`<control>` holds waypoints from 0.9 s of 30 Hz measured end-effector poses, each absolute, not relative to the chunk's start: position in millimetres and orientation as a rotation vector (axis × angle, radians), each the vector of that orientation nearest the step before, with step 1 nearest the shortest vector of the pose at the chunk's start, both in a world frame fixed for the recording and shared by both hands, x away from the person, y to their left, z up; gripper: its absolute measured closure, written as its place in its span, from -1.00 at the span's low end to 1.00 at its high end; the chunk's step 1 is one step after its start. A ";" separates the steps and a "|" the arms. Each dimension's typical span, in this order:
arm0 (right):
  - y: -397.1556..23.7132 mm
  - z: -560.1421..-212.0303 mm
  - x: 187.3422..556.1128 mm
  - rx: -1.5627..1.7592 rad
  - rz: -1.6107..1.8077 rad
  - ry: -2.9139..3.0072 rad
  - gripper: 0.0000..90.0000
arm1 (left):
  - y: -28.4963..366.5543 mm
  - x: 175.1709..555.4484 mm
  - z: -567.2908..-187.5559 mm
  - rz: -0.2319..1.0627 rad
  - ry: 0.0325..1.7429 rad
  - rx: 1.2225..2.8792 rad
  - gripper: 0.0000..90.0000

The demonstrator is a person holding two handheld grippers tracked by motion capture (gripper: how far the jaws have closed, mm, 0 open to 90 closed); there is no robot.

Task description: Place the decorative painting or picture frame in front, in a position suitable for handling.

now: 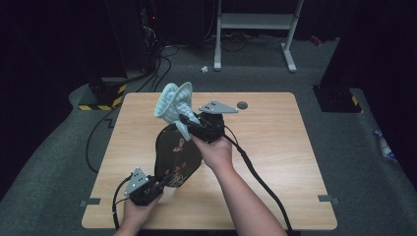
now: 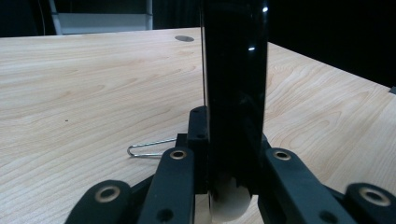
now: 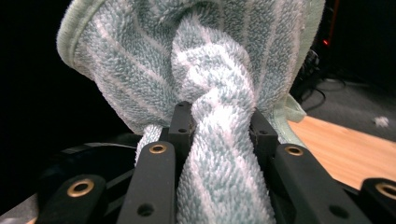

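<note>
High view: wooden table [image 1: 275, 147], with a black oval plate [image 1: 174, 155] bearing a floral pattern held tilted above its left half. Left gripper [image 1: 158, 184] at the near left, clamped on the plate's near edge. Right gripper [image 1: 186, 121] at the plate's far edge, squeezing a bunched pale green striped towel [image 1: 173, 102] that fans up and away toward the far side. Small dark disc [image 1: 242, 104] set in the tabletop near the far edge.

Left gripper view: jaws closed on the glossy black plate [image 2: 235, 84], standing edge-on between them. Thin wire loop [image 2: 147, 148] lying on the wood just left of the jaws.

Right gripper view: jaws pinching a twisted bundle of the towel [image 3: 219, 140], with the plate's dark rim [image 3: 88, 158] below at left.
</note>
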State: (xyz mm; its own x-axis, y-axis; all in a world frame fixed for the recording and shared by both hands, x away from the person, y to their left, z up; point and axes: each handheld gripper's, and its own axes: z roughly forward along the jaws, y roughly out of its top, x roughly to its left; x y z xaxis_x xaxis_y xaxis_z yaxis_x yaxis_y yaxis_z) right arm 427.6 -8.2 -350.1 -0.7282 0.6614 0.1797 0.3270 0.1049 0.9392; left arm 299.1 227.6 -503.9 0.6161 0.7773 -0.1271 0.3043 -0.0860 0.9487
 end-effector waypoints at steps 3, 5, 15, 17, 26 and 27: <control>-17.4 -357.5 435.9 1.021 1.627 2.088 0.55 | 227.4 299.2 -503.9 0.502 0.903 1.666 0.77; -24.4 -361.8 441.8 1.056 1.604 2.077 0.55 | 227.2 299.2 -503.8 0.502 0.903 1.666 0.77; -22.4 -357.3 432.8 1.035 1.639 2.081 0.55 | 226.7 298.8 -503.4 0.499 0.911 1.664 0.77; -15.0 -351.0 423.4 0.985 1.661 2.089 0.55 | 226.9 298.7 -503.5 0.499 0.910 1.665 0.77; 27.4 -325.1 382.2 0.731 1.665 2.168 0.54 | 227.9 299.1 -503.5 0.499 0.910 1.669 0.77; 30.9 -324.8 379.4 0.722 1.657 2.170 0.54 | 228.4 299.0 -503.7 0.498 0.909 1.670 0.77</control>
